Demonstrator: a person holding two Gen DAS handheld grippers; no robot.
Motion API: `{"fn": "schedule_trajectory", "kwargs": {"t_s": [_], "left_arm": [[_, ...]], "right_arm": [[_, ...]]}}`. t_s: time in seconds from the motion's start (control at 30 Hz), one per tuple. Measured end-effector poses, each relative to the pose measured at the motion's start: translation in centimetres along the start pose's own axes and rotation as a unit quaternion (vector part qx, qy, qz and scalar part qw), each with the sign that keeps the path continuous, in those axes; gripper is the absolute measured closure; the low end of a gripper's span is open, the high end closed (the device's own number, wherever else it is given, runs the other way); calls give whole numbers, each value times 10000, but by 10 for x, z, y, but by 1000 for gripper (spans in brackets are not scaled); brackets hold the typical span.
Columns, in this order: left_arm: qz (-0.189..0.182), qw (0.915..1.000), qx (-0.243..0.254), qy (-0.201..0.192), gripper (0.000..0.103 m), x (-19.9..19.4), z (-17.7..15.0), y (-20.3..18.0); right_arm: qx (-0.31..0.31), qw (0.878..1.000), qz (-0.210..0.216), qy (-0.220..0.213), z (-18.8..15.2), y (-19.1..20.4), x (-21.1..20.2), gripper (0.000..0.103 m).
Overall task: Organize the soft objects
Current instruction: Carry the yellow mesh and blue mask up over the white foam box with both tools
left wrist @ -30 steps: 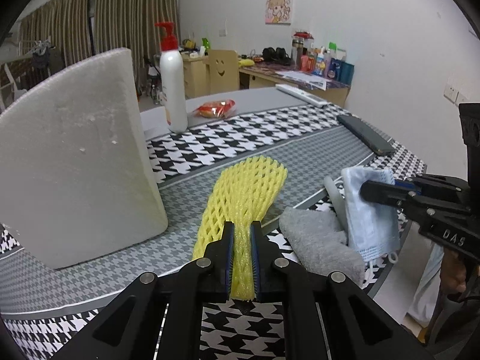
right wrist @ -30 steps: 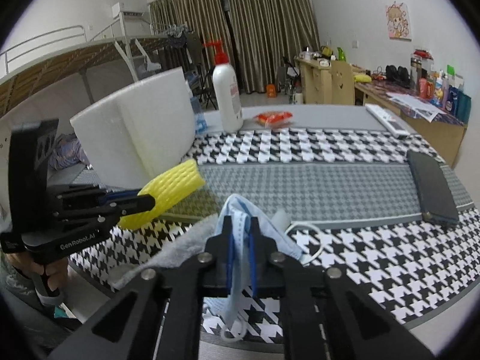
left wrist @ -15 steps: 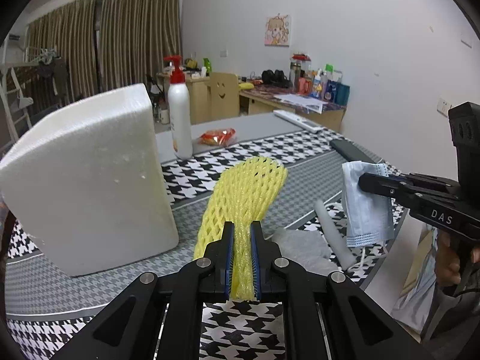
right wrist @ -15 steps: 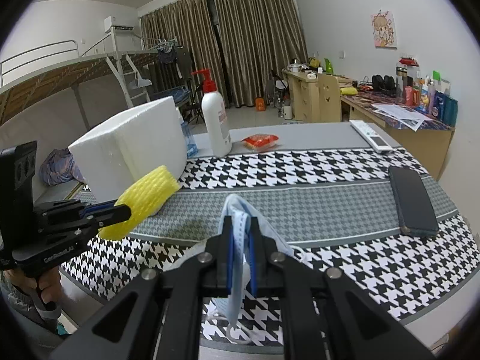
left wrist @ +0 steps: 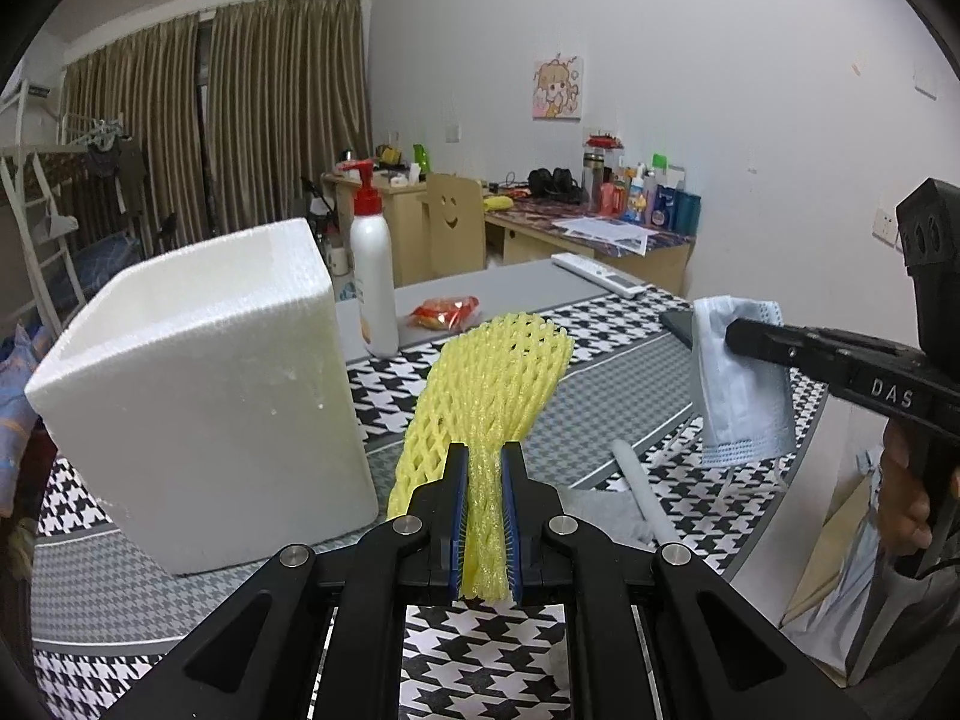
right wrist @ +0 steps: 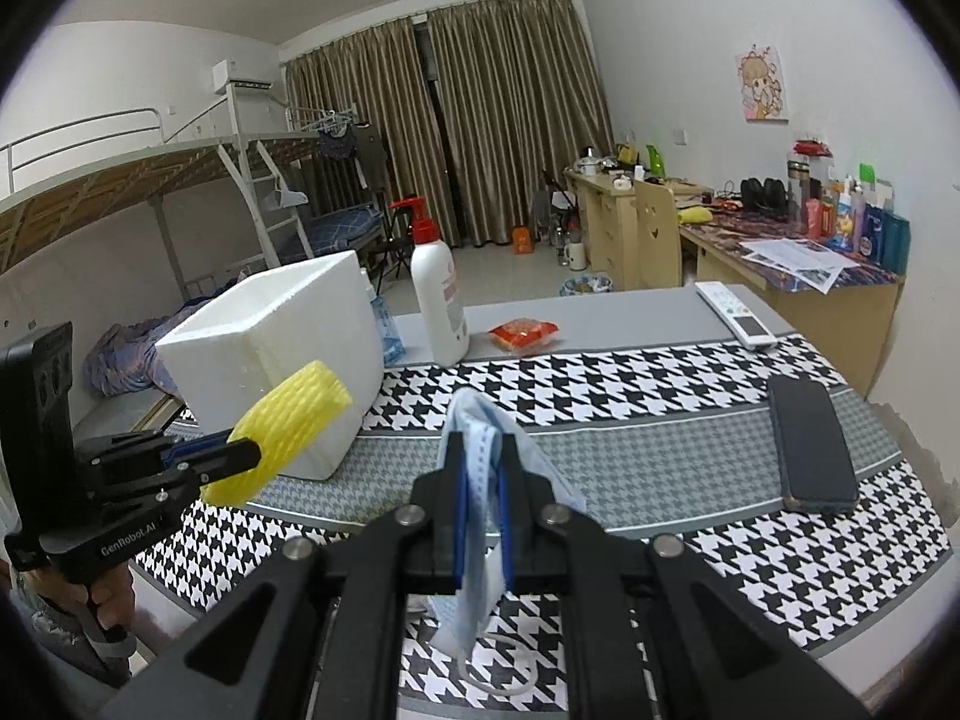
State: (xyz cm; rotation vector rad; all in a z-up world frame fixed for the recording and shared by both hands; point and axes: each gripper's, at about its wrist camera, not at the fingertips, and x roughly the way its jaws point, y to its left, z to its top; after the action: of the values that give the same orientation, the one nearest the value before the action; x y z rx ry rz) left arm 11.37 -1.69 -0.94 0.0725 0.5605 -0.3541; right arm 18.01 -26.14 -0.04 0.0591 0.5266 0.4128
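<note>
My left gripper (left wrist: pixel 485 468) is shut on a yellow foam net sleeve (left wrist: pixel 489 378), held above the table in front of the white foam box (left wrist: pixel 198 396). In the right wrist view the same left gripper (right wrist: pixel 240 453) shows at the left with the yellow net sleeve (right wrist: pixel 288 420) sticking out toward the foam box (right wrist: pixel 270 336). My right gripper (right wrist: pixel 480 474) is shut on a light blue face mask (right wrist: pixel 480 420) that hangs down from the jaws. From the left wrist view the right gripper (left wrist: pixel 735 333) and the mask (left wrist: pixel 738 396) appear at the right. A grey cloth (left wrist: pixel 600 510) and a grey tube (left wrist: pixel 642 492) lie on the table below.
On the houndstooth tablecloth (right wrist: pixel 660 396) stand a white pump bottle (right wrist: pixel 441 306), a red snack packet (right wrist: pixel 525 333), a white remote (right wrist: pixel 735 315) and a dark phone (right wrist: pixel 810 450). A hand (left wrist: pixel 906 498) holds the right gripper's handle. Behind are desks, a chair and a bunk bed.
Both grippers have risen with their loads. The yellow net sleeve and the blue mask are now lifted clear of the table, and the foam box looks lower and farther in both views.
</note>
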Motion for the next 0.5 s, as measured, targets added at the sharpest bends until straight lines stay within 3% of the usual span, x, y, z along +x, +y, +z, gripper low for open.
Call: {"fn": "schedule_trajectory", "kwargs": {"t_s": [0.5], "left_arm": [[41, 9997, 71, -227, 92, -6, 18, -2]], "right_arm": [[-170, 9996, 62, -208, 14, 7, 2, 91]]}}
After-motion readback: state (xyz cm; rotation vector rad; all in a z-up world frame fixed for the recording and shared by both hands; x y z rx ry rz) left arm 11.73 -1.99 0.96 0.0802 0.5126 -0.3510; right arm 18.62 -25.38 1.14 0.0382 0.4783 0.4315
